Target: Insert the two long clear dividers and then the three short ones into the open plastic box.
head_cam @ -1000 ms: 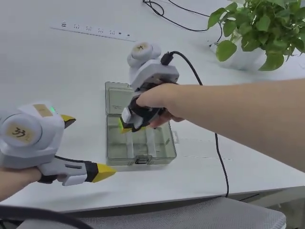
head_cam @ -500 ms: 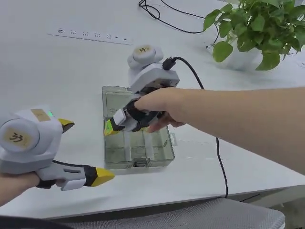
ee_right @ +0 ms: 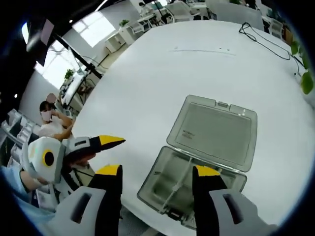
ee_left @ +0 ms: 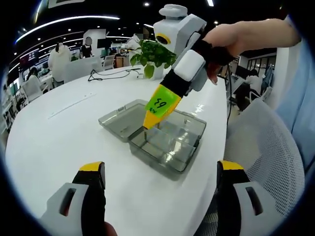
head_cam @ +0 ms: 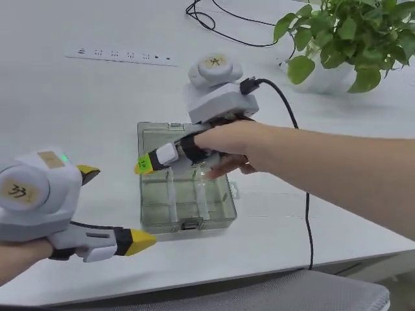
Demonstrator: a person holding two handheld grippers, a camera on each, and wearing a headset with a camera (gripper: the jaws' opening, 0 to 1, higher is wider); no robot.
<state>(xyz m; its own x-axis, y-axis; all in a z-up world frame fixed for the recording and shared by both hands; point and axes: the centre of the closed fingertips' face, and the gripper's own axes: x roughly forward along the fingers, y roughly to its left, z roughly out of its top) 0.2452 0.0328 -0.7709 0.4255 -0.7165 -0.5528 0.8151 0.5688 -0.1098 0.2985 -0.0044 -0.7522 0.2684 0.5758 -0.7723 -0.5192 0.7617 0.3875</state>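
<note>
Left hand-held gripper (head_cam: 118,206) agape, right hand-held gripper (ee_right: 157,170) (likewise)

The box (head_cam: 162,222) sits mid-worktop (head_cam: 71,110), its lid (head_cam: 155,135) lying flat behind it. Two dividers (head_cam: 171,193) stand inside, side by side, running front to back. The right gripper (head_cam: 144,166) hangs over the box's rear left — the left gripper (head_cam: 118,206) lies nearer, front left. A power strip (head_cam: 123,56) lies far behind, a plant (head_cam: 343,39) rear right.
</note>
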